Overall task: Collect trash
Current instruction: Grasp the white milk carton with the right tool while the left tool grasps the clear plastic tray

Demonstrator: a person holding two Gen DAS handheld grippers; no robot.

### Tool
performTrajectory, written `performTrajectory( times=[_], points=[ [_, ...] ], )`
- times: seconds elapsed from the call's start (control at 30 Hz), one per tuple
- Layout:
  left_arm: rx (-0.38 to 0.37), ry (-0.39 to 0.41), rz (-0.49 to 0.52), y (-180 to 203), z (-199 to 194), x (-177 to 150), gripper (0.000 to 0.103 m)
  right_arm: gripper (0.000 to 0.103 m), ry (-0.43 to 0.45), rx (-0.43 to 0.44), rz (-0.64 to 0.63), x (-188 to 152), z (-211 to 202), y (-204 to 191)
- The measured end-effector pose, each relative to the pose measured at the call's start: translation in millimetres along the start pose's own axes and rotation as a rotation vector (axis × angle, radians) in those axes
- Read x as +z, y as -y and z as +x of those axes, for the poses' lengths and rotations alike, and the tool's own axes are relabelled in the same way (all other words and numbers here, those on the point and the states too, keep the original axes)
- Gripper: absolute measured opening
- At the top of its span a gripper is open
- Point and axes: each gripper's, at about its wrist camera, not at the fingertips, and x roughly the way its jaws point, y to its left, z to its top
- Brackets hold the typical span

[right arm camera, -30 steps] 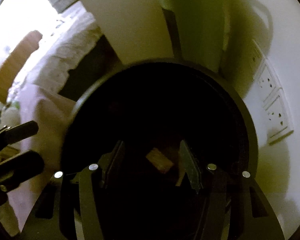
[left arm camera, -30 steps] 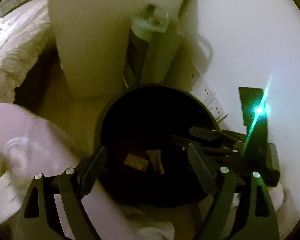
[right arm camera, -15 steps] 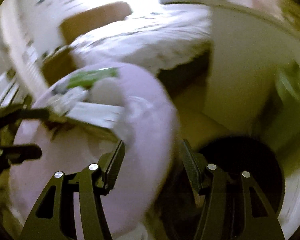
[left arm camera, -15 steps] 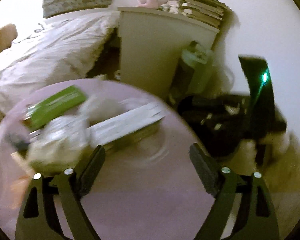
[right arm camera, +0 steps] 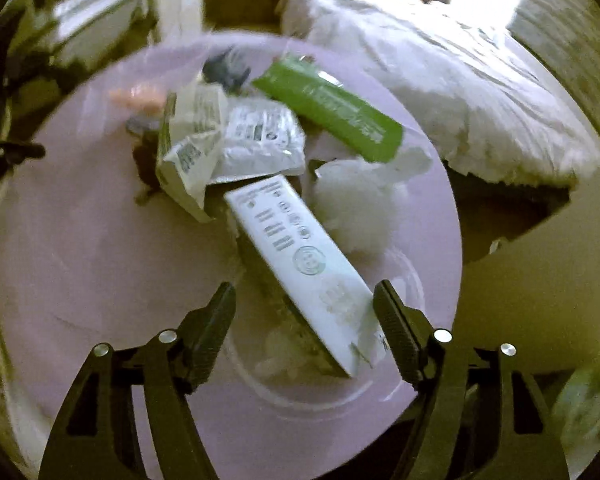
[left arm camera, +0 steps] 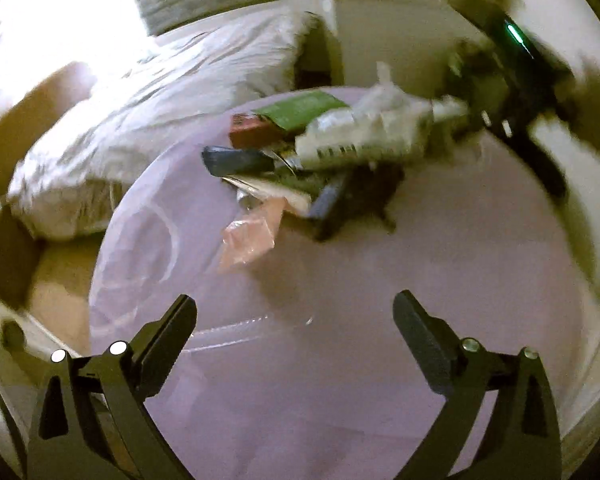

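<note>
- On the round lilac table [right arm camera: 80, 248], a heap of trash lies across the top: a long white carton [right arm camera: 300, 256], a green carton [right arm camera: 332, 110], a crumpled white packet [right arm camera: 260, 140], a torn pale box [right arm camera: 188, 148], a white wad of tissue [right arm camera: 356, 200] and a pink wrapper [left arm camera: 252, 232]
- Over the near part of that table [left arm camera: 380, 280], the left gripper [left arm camera: 294, 326] hangs with its jaws spread very wide; they have just been opening, and only bare tabletop shows between them
- Well ahead of the left gripper sits the heap, with a dark flat piece [left arm camera: 236, 160] and a reddish box [left arm camera: 252, 132] at its far side; the picture is blurred there
- Above the near end of the white carton, the right gripper [right arm camera: 304, 312] points steeply down; its jaws have just been opening and stand moderately wide, the carton's end lying between them in the right wrist view, with no pad pressing on it
- Beyond the table lies a bed with white rumpled bedding [right arm camera: 440, 80], and a pale cabinet [left arm camera: 392, 36] stands by the wall
</note>
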Motion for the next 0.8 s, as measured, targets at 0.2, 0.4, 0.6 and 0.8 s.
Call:
performTrajectory(
  times=[0.2,0.4,0.6,0.8],
  points=[
    [-0.031,-0.054,0.045,0,30,5,0.076,0.072,-0.065,-0.052,-0.038,24,11,7],
    [-0.105,-0.123,-0.08,-16,44,-12,0.028,0.054,-0.168,0.011,-0.032,25,36,-4],
    [-0.171,-0.029,-0.251,-45,23,-27,0.005,0.044,-0.104,0.079,0.041,11,12,-25],
    [-0.256,0.058,-0.3,-43,-12,-20,0.004,0.044,0.1,0.24,0.316,-29,-26,-29]
  ],
)
